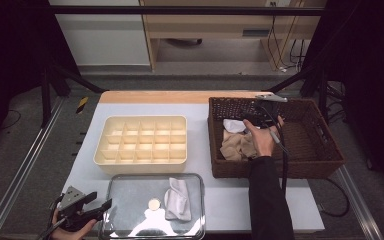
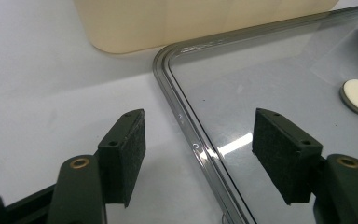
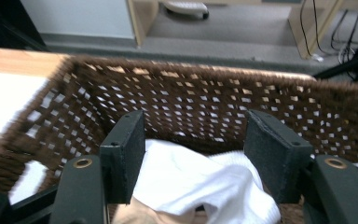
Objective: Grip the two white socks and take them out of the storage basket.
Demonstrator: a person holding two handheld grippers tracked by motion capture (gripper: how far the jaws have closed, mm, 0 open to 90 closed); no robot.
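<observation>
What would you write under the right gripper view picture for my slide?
Open right gripper poised over a white cloth inside the brown woven basket.

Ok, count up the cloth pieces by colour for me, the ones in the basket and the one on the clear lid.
White cloth: 2, one in the wicker basket at, one on the clear lid at
Beige cloth: 1, in the basket
Total: 3
</observation>
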